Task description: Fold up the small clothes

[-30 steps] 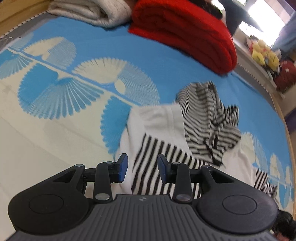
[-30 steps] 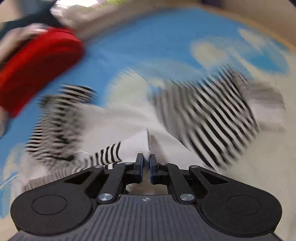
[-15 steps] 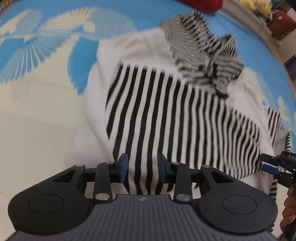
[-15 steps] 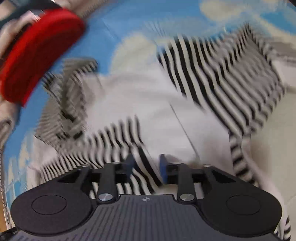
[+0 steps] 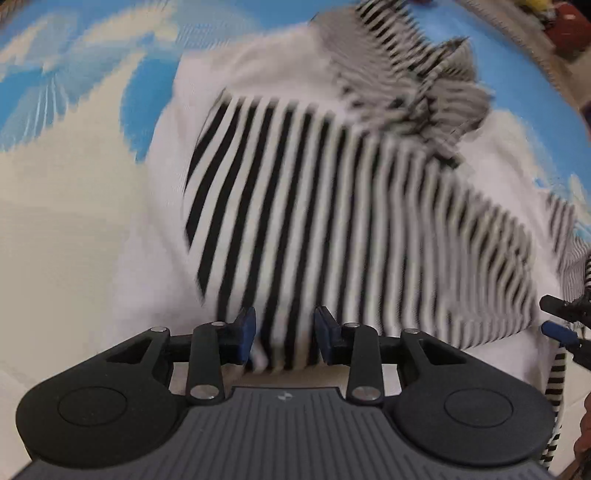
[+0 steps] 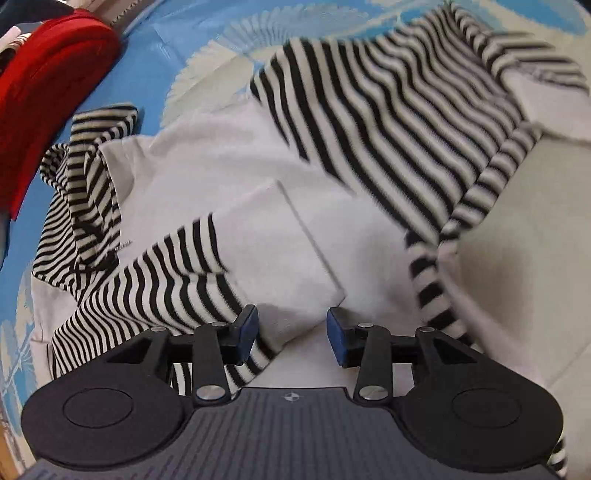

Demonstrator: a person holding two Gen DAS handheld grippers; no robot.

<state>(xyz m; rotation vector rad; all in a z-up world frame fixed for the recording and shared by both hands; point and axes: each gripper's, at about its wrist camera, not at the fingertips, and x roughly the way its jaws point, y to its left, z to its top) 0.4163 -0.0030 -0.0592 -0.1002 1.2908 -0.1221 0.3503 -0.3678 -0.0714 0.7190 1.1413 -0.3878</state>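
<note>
Left claw [image 5: 284, 334] gapes wide over the striped top's [image 5: 332, 206] hem, gripping nothing. Right claw [image 6: 292, 334] likewise gapes, empty, above its white fold [image 6: 280, 251].

One striped hoodie [image 6: 332, 155] on show, one red folded blanket [image 6: 48, 92], one blue patterned mat [image 6: 177, 48], and two grippers: left [image 5: 284, 339], right [image 6: 291, 338].

A blue mat [image 5: 524, 92] printed with cream fan-shaped motifs [image 6: 207, 70] covers the surface, its lower stretch turning plain cream [image 5: 74, 229]. A folded red blanket [image 6: 48, 92] lies on the mat at the upper left of the right wrist view. Blurred red and yellow objects [image 5: 565, 26], too indistinct to identify, sit beyond the mat's far edge.
</note>
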